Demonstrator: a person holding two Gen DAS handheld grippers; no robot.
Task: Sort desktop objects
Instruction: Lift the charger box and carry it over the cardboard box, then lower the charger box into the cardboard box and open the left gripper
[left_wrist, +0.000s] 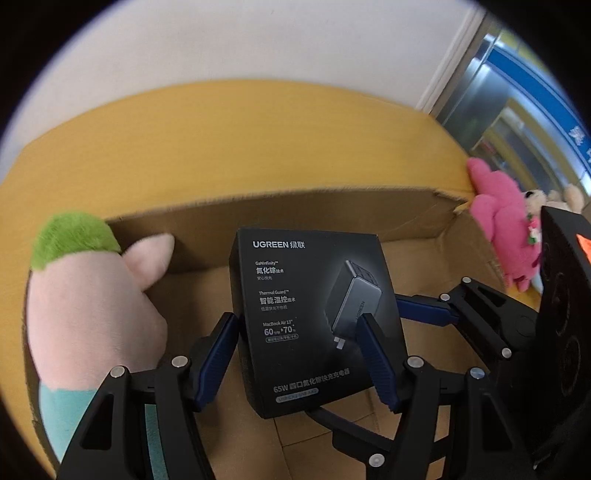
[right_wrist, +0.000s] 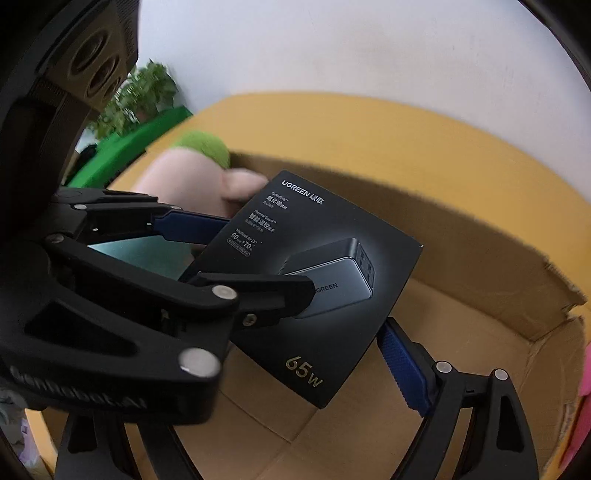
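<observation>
Left wrist view: I see the big open cardboard box (left_wrist: 424, 266) filling the frame, yellow table (left_wrist: 221, 147) behind it, white wall beyond. Plush doll (left_wrist: 92, 306), pink body, green top, teal clothing, leans inside the box at its left wall. Pink plush toy (left_wrist: 502, 229) sits outside the box at the right corner.

Black UGREEN charger box (left_wrist: 314, 321) hangs above the box floor, printed face toward my camera. Its long axis runs away from me, UGREEN logo at the far end, 65W line at the near end, tilted slightly clockwise.

My left gripper (left_wrist: 299, 362) has its blue pads on the charger box: left pad on the left edge, right pad over the printed face at the lower right. Fingers are about a box-width apart and look closed onto it.

Right gripper (left_wrist: 458, 314) comes in from the right, one blue finger touching or just beside the charger box's right edge.

Right wrist view: charger box (right_wrist: 314, 280) reads diagonal, logo upper left, 65W lower right, over the cardboard box (right_wrist: 480, 295). My right gripper (right_wrist: 317, 350) looks spread wide, one blue pad (right_wrist: 402, 373) at the box's lower right corner; I cannot tell if it grips. Left gripper (right_wrist: 240, 258) holds the charger box from the left.
</observation>
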